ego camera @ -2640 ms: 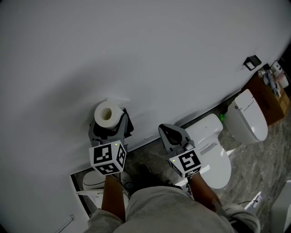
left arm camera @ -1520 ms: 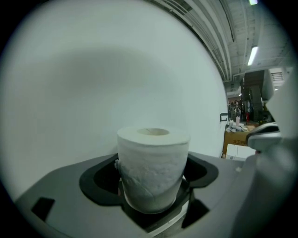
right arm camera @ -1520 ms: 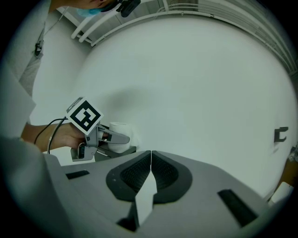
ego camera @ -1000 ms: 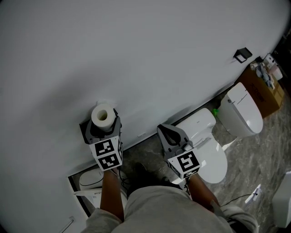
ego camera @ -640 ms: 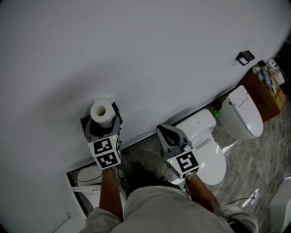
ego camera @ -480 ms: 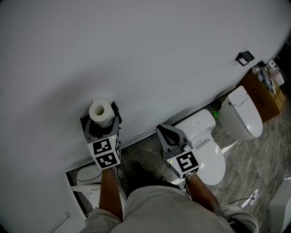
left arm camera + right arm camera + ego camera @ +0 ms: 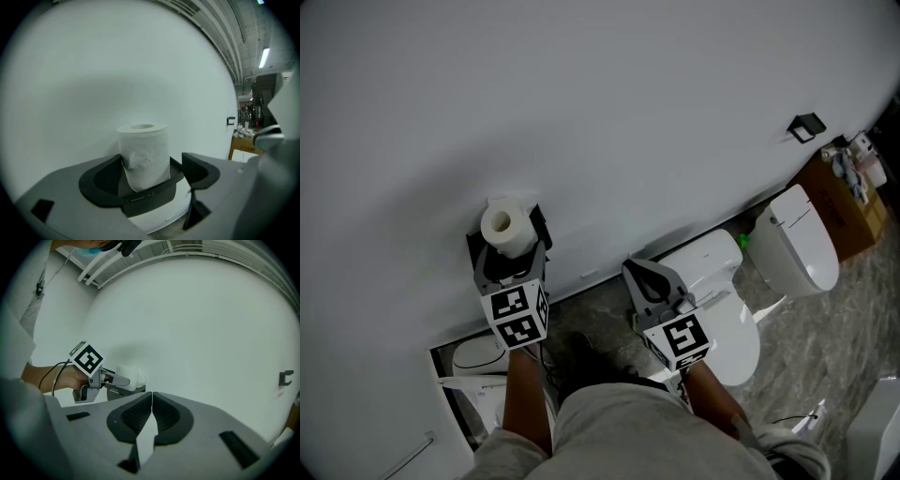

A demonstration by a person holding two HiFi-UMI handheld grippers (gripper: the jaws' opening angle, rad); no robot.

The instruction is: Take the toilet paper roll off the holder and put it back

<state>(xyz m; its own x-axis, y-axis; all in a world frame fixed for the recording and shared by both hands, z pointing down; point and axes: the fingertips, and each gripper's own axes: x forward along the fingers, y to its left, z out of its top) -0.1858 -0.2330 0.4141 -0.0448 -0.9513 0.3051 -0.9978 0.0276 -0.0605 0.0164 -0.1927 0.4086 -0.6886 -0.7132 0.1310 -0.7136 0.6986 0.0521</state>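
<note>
Room: plain white wall (image 7: 609,112) fills most of the head view. Grey marbled floor (image 7: 825,347) runs along the bottom right edge.

Toilet paper roll (image 7: 508,227) stands upright on the black holder (image 7: 146,194), hard against the wall. Left gripper (image 7: 511,255) has its jaws spread either side of the roll. There's a sliver of holder rim between the roll and the right-hand jaw, so it's not clamped (the left-hand jaw side is too close to call). Right gripper (image 7: 639,272) is well apart to the right, jaws pressed together with nothing between them.

Diff vs 2.6 s ago:
- Back then the roll sat in the left gripper, with the holder off to its right.
- Now the roll is over the holder and the gripper is closer to the wall.
- Right gripper is roughly where it was.

Counts:
- 1 roll, 1 holder, 2 grippers.
- 2 white toilets: near toilet (image 7: 731,328) just beside the right gripper, far toilet (image 7: 797,244) beyond it at the wall.
- 1 small black bracket (image 7: 807,127) on the wall.
- 1 brown box (image 7: 848,202) with clutter on top, at the right edge.
- 1 white rounded thing (image 7: 478,358) at lower left, can't tell what.
</note>
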